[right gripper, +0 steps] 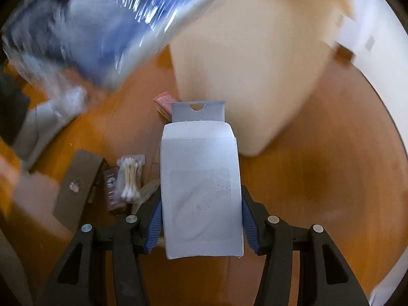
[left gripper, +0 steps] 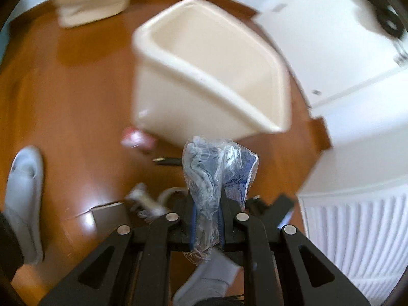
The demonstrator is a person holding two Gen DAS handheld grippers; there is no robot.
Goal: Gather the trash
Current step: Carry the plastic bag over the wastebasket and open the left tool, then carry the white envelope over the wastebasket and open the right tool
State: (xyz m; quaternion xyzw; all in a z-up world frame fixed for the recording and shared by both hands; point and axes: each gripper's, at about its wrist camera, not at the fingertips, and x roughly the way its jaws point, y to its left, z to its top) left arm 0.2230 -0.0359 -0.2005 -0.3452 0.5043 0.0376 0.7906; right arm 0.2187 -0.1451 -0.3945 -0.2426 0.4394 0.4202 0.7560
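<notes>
Blue-padded and black-framed, the left gripper (left gripper: 205,204) pointed forward and down toward the floor, its jaws pressed onto a crumpled clear plastic wrapper (left gripper: 216,176) with blue print. The wrapper stood up out of the jaws and also hung a little below them, its top just short of the near wall of a cream plastic bin (left gripper: 209,76). The right gripper (right gripper: 200,211) also pointed down and forward, its jaws pinching a white cardboard package (right gripper: 201,191) by its two long edges; the package's grey hang tab (right gripper: 197,112) stuck out ahead toward the same bin (right gripper: 250,76), which filled the upper middle of the right wrist view.

The surface was a glossy brown wooden floor (left gripper: 76,102), bordered by white walls or panels (left gripper: 331,38) and a white ribbed panel (left gripper: 357,229) at the lower right of the left view. A second cream container (left gripper: 94,2) sat farther back. A pale grey slipper (left gripper: 24,199) lay at the left edge.

Loose items lay on the floor near the grippers: a pack of cotton swabs (right gripper: 130,176), a small dark brown box (right gripper: 113,191) beside it, a flat brown cardboard piece (right gripper: 76,186), and a pink-red packet (right gripper: 163,102) close to the bin's base. A dark pen (left gripper: 168,161) lay just left of the wrapper. A large blurred blue-and-clear shape (right gripper: 102,30) crossed the upper left of the right view; it was too smeared to identify surely.
</notes>
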